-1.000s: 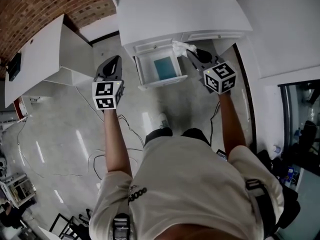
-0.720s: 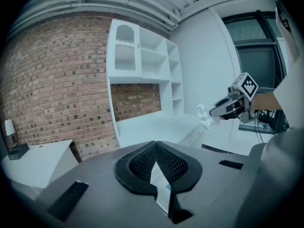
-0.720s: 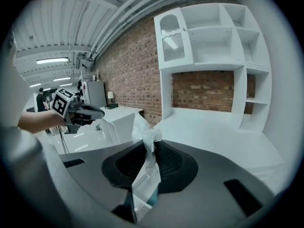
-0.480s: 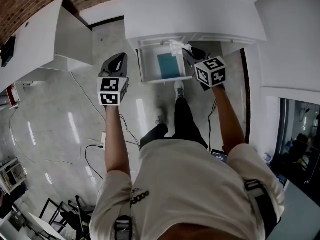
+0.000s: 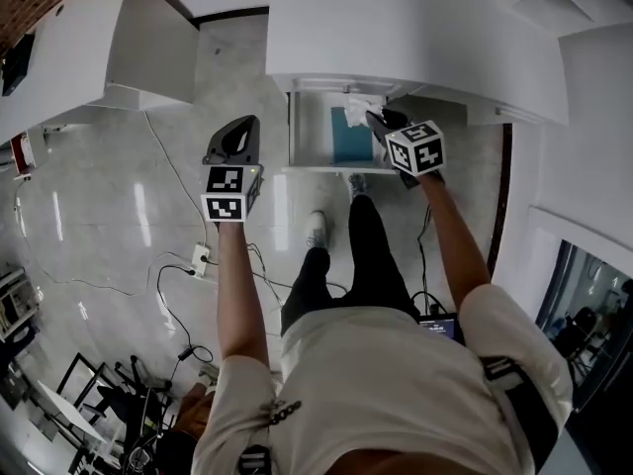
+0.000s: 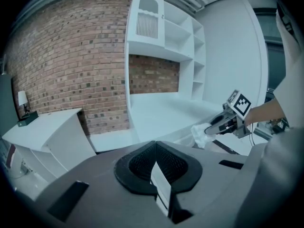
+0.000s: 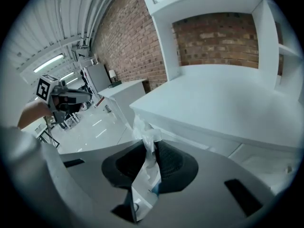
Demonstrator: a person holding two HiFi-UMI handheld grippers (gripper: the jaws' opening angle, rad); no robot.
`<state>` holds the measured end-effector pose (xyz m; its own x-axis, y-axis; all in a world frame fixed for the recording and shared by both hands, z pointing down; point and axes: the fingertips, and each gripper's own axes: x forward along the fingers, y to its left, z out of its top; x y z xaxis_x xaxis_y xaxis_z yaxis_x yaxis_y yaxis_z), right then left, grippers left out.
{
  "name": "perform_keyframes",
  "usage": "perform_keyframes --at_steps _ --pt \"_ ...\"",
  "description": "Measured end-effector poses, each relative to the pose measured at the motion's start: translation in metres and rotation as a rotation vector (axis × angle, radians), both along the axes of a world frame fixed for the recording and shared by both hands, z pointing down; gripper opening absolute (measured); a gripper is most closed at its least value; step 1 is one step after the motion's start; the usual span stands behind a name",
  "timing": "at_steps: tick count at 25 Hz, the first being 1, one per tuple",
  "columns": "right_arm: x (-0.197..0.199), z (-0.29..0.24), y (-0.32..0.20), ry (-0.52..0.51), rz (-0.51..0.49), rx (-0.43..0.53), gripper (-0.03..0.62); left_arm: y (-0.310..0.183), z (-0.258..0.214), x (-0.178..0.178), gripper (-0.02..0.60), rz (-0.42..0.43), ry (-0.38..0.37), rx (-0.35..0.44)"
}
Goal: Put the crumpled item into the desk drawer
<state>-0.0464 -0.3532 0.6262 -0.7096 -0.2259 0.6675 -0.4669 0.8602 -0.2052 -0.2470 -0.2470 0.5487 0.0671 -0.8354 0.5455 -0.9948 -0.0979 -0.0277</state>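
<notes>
The crumpled white item (image 5: 361,105) hangs pinched in my right gripper (image 5: 373,119), just over the back right part of the open desk drawer (image 5: 315,139). A teal sheet (image 5: 352,137) lies inside the drawer. In the right gripper view the crumpled item (image 7: 144,133) stands up between the jaws of the right gripper (image 7: 150,152), in front of the white desk top (image 7: 228,103). My left gripper (image 5: 244,133) is held left of the drawer, over the floor, shut with nothing in it. The left gripper view shows the right gripper (image 6: 219,124) with the crumpled item (image 6: 199,136).
A second white desk (image 5: 89,38) stands at the left. Cables and a power strip (image 5: 201,258) lie on the shiny floor. The person's legs and feet (image 5: 316,232) are just in front of the drawer. Brick wall (image 6: 71,56) and white shelving (image 6: 161,37) rise behind the desk.
The person has stepped closer to the desk. My right gripper has carried the crumpled item from the drawer's right corner to above its inside. The left gripper stays beside the drawer.
</notes>
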Motion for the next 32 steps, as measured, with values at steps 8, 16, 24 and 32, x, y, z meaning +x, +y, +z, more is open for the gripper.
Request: perform_keyframes --at_steps 8,16,24,32 --pt "-0.033 0.14 -0.019 0.133 -0.096 -0.07 0.05 -0.002 0.105 -0.012 0.018 -0.036 0.035 -0.091" --pt "-0.052 0.275 -0.032 0.183 0.004 -0.254 0.05 0.011 0.212 -0.022 0.018 -0.168 0.158 -0.177" --pt "-0.075 0.362 -0.08 0.208 0.101 -0.24 0.051 0.001 0.275 -0.045 0.018 -0.185 0.172 -0.204" --pt "-0.083 0.412 -0.097 0.281 0.072 -0.188 0.051 0.009 0.306 -0.05 0.018 -0.204 0.17 -0.27"
